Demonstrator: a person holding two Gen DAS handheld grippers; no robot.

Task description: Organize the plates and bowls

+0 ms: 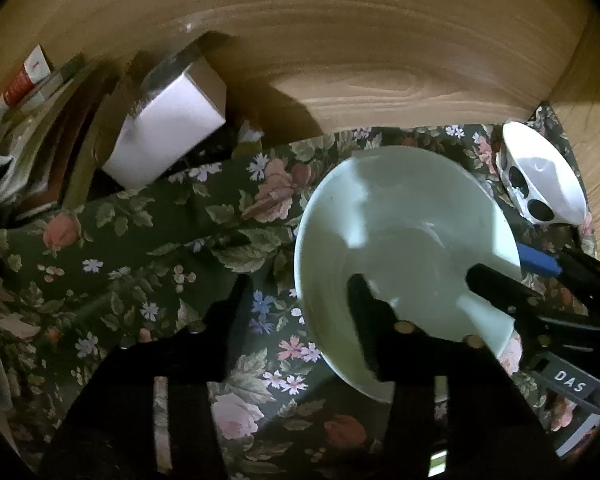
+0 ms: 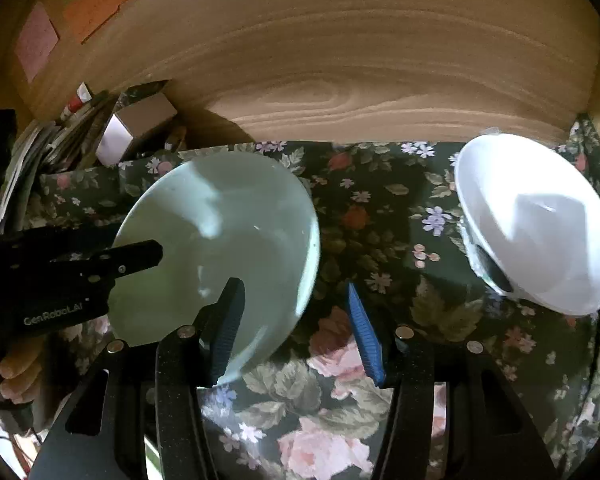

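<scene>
A pale green bowl sits on the floral cloth; it also shows in the right wrist view. A white bowl with black spots stands near the right wall, seen too in the right wrist view. My left gripper is open, one finger inside the green bowl, the other outside its left rim. My right gripper is open, its left finger inside the green bowl's near edge, its blue-padded right finger outside over the cloth.
A wooden back wall and a right side wall close in the shelf. A white box and a stack of books and papers lean at the left rear. Floral cloth lies between the two bowls.
</scene>
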